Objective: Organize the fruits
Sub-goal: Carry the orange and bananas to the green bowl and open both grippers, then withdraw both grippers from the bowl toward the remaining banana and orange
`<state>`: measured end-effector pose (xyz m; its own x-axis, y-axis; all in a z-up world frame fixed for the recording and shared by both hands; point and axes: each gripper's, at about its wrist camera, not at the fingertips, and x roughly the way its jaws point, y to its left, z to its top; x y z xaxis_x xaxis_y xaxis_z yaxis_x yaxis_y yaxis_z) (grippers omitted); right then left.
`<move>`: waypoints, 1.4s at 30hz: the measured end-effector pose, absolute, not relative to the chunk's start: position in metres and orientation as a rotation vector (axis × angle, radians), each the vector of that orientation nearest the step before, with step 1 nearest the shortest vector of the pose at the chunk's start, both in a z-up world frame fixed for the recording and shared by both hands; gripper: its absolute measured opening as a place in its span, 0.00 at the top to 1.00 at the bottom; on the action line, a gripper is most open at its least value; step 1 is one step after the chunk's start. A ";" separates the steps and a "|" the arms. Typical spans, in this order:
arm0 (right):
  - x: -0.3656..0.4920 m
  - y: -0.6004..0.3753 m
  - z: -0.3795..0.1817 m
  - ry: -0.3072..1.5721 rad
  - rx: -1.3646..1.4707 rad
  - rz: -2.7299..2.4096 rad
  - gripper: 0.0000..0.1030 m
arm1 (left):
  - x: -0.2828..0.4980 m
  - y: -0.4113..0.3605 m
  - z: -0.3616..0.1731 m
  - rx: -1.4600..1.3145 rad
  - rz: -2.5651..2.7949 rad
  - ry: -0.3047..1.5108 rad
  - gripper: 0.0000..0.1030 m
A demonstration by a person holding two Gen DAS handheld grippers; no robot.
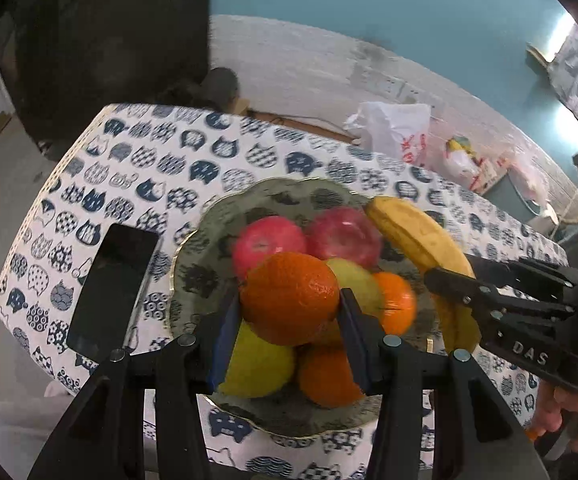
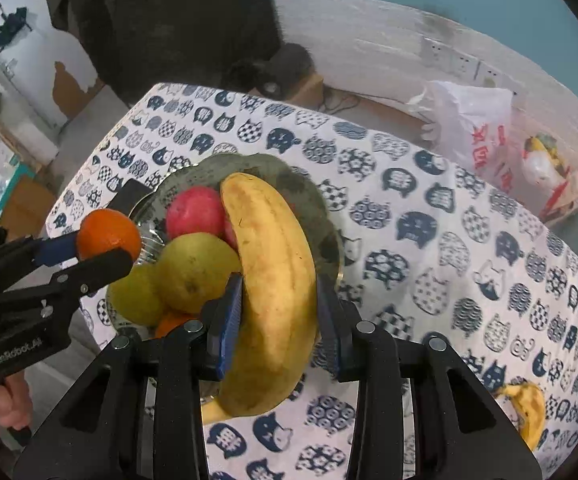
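Note:
My left gripper (image 1: 287,308) is shut on an orange (image 1: 291,298) and holds it over the glass fruit bowl (image 1: 193,276). The bowl holds two red apples (image 1: 269,240), yellow-green pears (image 1: 259,364) and more oranges (image 1: 329,376). My right gripper (image 2: 279,308) is shut on a yellow banana (image 2: 273,280) held at the bowl's right rim (image 2: 325,216). In the right wrist view the left gripper (image 2: 101,256) with its orange (image 2: 107,234) is at the left. In the left wrist view the right gripper (image 1: 445,276) grips the banana (image 1: 421,236).
The bowl stands on a table with a cat-print cloth (image 1: 129,160). A black phone (image 1: 113,292) lies left of the bowl. Another banana (image 2: 529,412) lies on the cloth at the right. Plastic bags (image 1: 397,130) sit beyond the table's far edge.

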<state>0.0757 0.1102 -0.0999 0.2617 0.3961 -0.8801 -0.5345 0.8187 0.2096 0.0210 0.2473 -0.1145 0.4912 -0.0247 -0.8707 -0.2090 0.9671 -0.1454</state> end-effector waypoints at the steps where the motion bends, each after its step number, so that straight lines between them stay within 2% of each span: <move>1: 0.076 0.114 -0.102 1.148 -0.144 0.635 0.67 | 0.022 0.252 -0.118 -0.251 0.118 1.061 0.52; 15: 0.081 0.133 -0.122 1.174 -0.172 0.648 0.65 | 0.033 0.270 -0.155 -0.300 0.135 1.144 0.52; 17: 0.082 0.131 -0.120 1.177 -0.148 0.664 0.62 | 0.033 0.268 -0.155 -0.286 0.144 1.152 0.42; 20: 0.081 0.131 -0.114 1.164 -0.136 0.677 0.62 | 0.032 0.265 -0.154 -0.266 0.160 1.154 0.39; 23: 0.078 0.131 -0.110 1.155 -0.141 0.681 0.57 | 0.031 0.263 -0.152 -0.246 0.177 1.159 0.34; 25: 0.076 0.130 -0.107 1.152 -0.139 0.681 0.51 | 0.029 0.261 -0.149 -0.249 0.175 1.155 0.32; 29: 0.073 0.125 -0.100 1.141 -0.141 0.676 0.49 | 0.026 0.253 -0.140 -0.220 0.181 1.145 0.29; 32: 0.069 0.117 -0.094 1.123 -0.150 0.664 0.44 | 0.023 0.244 -0.132 -0.189 0.179 1.137 0.28; 38: 0.066 0.095 -0.082 1.103 -0.149 0.636 0.42 | 0.018 0.219 -0.113 -0.149 0.127 1.113 0.25; 42: 0.063 0.076 -0.073 1.083 -0.158 0.605 0.37 | 0.015 0.196 -0.102 -0.096 0.091 1.097 0.24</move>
<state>0.0629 0.0759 -0.0731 0.3257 0.3844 -0.8638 -0.5346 0.8284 0.1671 0.0153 0.1959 -0.1023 0.4535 0.0263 -0.8909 -0.1214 0.9921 -0.0325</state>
